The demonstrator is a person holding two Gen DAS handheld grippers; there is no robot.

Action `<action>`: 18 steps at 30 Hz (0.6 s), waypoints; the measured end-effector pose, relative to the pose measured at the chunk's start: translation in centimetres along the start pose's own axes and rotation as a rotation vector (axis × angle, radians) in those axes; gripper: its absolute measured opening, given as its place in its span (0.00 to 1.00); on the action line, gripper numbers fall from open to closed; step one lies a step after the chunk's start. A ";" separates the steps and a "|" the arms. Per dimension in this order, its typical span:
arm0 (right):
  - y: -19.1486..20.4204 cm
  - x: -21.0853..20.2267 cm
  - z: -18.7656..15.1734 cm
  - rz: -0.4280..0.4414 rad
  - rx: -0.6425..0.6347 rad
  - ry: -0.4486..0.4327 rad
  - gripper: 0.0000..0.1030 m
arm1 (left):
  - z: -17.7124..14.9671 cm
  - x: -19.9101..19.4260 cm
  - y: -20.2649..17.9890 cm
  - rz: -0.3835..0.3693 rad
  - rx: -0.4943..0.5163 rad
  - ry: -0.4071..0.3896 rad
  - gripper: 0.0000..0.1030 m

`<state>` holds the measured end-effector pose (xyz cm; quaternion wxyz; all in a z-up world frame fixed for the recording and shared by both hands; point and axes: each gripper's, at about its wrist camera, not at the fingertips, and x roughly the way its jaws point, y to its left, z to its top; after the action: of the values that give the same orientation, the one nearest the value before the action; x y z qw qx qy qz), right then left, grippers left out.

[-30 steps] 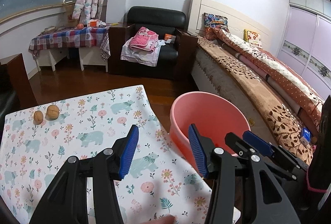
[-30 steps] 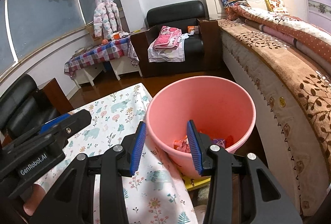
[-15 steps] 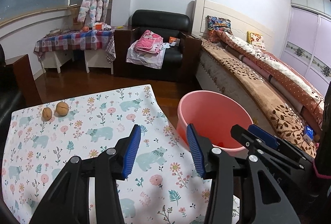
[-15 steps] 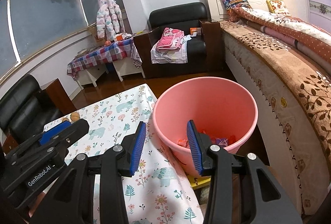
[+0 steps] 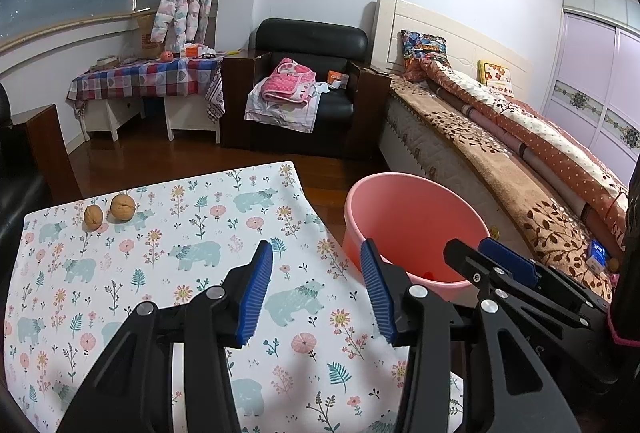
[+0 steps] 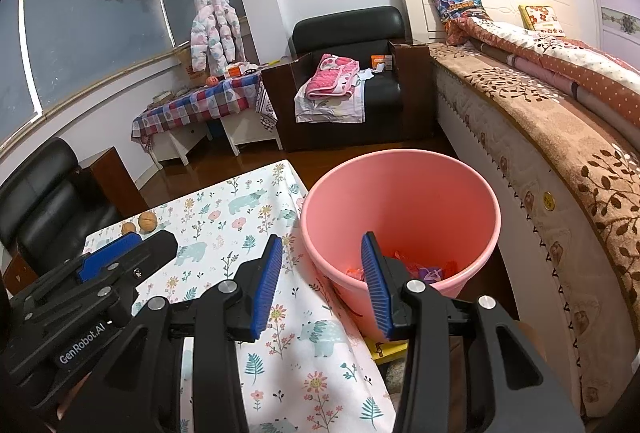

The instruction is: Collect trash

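A pink bucket (image 5: 412, 217) stands on the floor off the right edge of the table (image 5: 160, 273), which has a floral cloth. Crumpled wrappers (image 6: 416, 267) lie in the bucket's (image 6: 400, 201) bottom. Two walnuts (image 5: 121, 207) rest near the table's far left corner, also visible as walnuts (image 6: 147, 222) in the right wrist view. My left gripper (image 5: 316, 249) hovers open over the cloth, with nothing between its blue pads. My right gripper (image 6: 322, 239) stands open over the table edge and the bucket's near rim, also holding nothing.
A bed (image 6: 560, 137) with a brown cover runs along the right, close to the bucket. A black armchair (image 5: 312, 81) holding pink laundry and a checked-cloth side table (image 5: 148, 81) stand at the back. Another black seat (image 6: 44, 201) sits left of the table. Something yellow (image 6: 386, 349) lies under the bucket.
The left wrist view has drawn back and up a little, so more tablecloth shows and the bucket looks farther off. The left jaws narrowed slightly. The right gripper barely moved.
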<state>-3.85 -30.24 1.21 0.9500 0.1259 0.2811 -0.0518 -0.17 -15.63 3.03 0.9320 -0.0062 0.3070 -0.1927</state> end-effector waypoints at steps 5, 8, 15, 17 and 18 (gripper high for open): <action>0.0 0.0 -0.1 -0.001 0.000 0.001 0.41 | -0.1 0.0 0.0 0.000 0.000 -0.001 0.44; -0.1 0.0 -0.2 -0.001 0.002 0.004 0.41 | -0.1 0.0 0.0 0.000 0.003 0.000 0.44; -0.5 0.5 -0.2 -0.004 0.004 0.013 0.41 | -0.4 0.0 -0.1 -0.002 0.004 0.005 0.44; -0.6 0.7 -0.2 -0.004 0.006 0.015 0.41 | -0.3 0.0 -0.1 -0.002 0.003 0.006 0.44; -0.6 0.7 -0.2 -0.004 0.007 0.016 0.41 | -0.4 0.1 -0.2 -0.002 0.003 0.007 0.44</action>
<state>-3.48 -30.83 0.57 0.9471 0.1290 0.2888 -0.0536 -0.41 -15.77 2.66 0.9307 -0.0044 0.3098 -0.1943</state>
